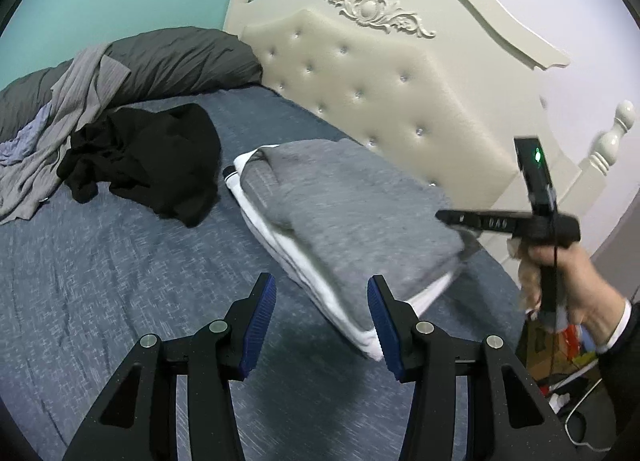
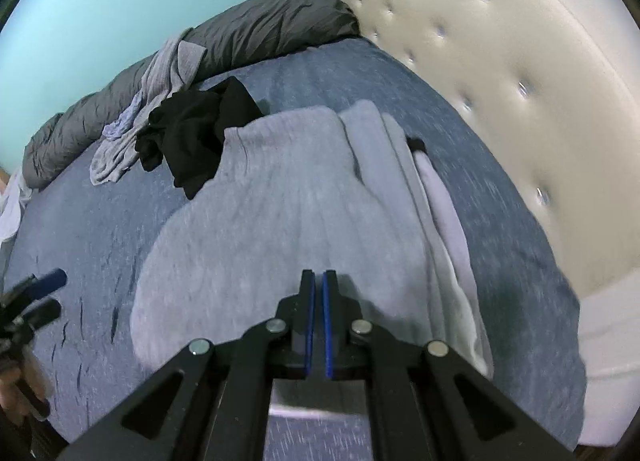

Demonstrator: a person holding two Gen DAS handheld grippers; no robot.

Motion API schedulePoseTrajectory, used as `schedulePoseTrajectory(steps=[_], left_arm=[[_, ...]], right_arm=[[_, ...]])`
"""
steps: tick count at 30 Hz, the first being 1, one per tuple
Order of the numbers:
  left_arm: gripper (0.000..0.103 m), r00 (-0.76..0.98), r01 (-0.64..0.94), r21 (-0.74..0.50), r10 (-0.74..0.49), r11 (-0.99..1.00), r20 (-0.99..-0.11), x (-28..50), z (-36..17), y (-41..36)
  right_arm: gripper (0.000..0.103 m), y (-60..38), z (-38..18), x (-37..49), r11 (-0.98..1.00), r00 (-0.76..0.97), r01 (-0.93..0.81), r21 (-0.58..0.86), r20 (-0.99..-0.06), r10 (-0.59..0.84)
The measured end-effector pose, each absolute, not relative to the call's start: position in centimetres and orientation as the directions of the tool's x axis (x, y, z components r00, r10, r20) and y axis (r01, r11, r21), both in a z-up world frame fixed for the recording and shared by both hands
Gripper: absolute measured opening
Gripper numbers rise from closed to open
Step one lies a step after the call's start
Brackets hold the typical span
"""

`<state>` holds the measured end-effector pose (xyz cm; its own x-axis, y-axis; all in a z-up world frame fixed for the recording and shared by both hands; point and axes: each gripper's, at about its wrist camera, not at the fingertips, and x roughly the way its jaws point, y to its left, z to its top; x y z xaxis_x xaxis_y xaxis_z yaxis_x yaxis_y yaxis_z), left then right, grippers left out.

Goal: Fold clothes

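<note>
In the left wrist view, a folded grey garment (image 1: 352, 201) is seen lying on top of a folded white garment (image 1: 288, 257) on the blue bed cover (image 1: 120, 281), near the cream tufted headboard (image 1: 380, 81). This small stack sits just past centre, toward one o'clock, and reads as the finished part of the job. At ten o'clock, well apart from the stack, a crumpled black garment (image 1: 152, 165) and a loose light grey garment (image 1: 68, 121) are heaped against a dark grey duvet (image 1: 172, 57); these appear still to be folded, so the task is judged partly done. The left gripper (image 1: 322, 301) is held low above the cover at six o'clock, its jaws spread wide with nothing between them, the right-hand pad close to the stack's near edge. At three o'clock the right gripper (image 1: 452, 217) is seen blurred in a hand (image 1: 572, 281), pointing toward the stack's far corner; its jaw state cannot be told here.

In the right wrist view, the grey garment (image 2: 280, 201) fills the centre, with the white one (image 2: 444, 201) showing along its edge at two o'clock. The right gripper (image 2: 319, 281) is angled down over the grey cloth at six o'clock, jaws brought almost together with only a thin gap; no fabric is visibly pinched. The black garment (image 2: 192, 133) lies at eleven o'clock, and the left gripper (image 2: 40, 293) shows at nine o'clock.
</note>
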<state>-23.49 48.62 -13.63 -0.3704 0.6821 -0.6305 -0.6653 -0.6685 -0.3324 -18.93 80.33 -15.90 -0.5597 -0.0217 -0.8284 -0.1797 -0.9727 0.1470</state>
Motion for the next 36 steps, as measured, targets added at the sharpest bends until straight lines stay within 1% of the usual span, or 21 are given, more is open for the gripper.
schedulePoseTrajectory(steps=[3,6,9,10,11,17,23,25,29,30,31,33,36], left_arm=[[0.052,-0.368,-0.663,-0.331,0.677,-0.672,-0.637,-22.6,-13.0,48.5],[0.052,-0.374,-0.662,-0.322,0.671,-0.677,-0.64,-21.5,-12.0,48.1],[0.053,-0.383,-0.659,-0.321,0.67,-0.68,-0.636,-20.4,-11.0,47.5],[0.054,-0.385,-0.659,-0.32,0.67,-0.681,-0.634,-20.0,-10.7,47.4],[0.057,-0.387,-0.66,-0.318,0.67,-0.681,-0.633,-19.6,-10.3,47.2],[0.061,-0.413,-0.672,-0.296,0.675,-0.679,-0.611,-16.4,-7.6,46.1],[0.066,-0.443,-0.68,-0.278,0.682,-0.679,-0.582,-13.3,-4.5,44.6],[0.067,-0.456,-0.683,-0.269,0.684,-0.679,-0.57,-12.0,-3.5,44.1],[0.076,-0.479,-0.691,-0.242,0.683,-0.681,-0.551,-9.9,-1.8,43.3],[0.077,-0.486,-0.693,-0.235,0.682,-0.682,-0.547,-9.4,-1.4,43.1],[0.078,-0.492,-0.694,-0.227,0.681,-0.683,-0.543,-8.8,-1.1,42.9],[0.079,-0.503,-0.699,-0.214,0.682,-0.682,-0.531,-7.7,-0.3,42.4],[0.082,-0.513,-0.701,-0.208,0.685,-0.682,-0.518,-6.4,0.6,41.6]], right_arm=[[0.002,80.1,-16.2,-17.6,-0.97,-0.567,-0.196,0.141,-0.824,-0.005],[0.002,79.8,-15.6,-15.5,-0.965,-0.606,-0.213,0.155,-0.795,0.006],[0.002,79.1,-13.7,-13.2,-0.96,-0.668,-0.217,0.176,-0.744,0.014],[0.005,78.8,-13.1,-12.5,-0.959,-0.683,-0.217,0.182,-0.73,0.016],[0.005,78.3,-12.5,-11.8,-0.959,-0.696,-0.218,0.179,-0.718,0.024],[0.005,74.6,-8.8,-7.7,-0.967,-0.753,-0.182,0.178,-0.658,0.021],[0.01,71.4,-5.4,-3.2,-0.965,-0.797,-0.181,0.189,-0.603,0.032],[0.014,70.3,-4.4,-1.8,-0.965,-0.807,-0.186,0.185,-0.59,0.043],[0.025,68.0,-2.6,1.2,-0.967,-0.823,-0.203,0.151,-0.562,0.085],[0.031,67.3,-2.1,2.0,-0.967,-0.829,-0.208,0.15,-0.551,0.093],[0.04,66.9,-1.8,2.6,-0.965,-0.833,-0.21,0.156,-0.545,0.093],[0.048,66.3,-1.3,3.7,-0.96,-0.842,-0.217,0.175,-0.532,0.093],[0.051,65.4,-0.9,5.0,-0.954,-0.846,-0.234,0.188,-0.523,0.104]])
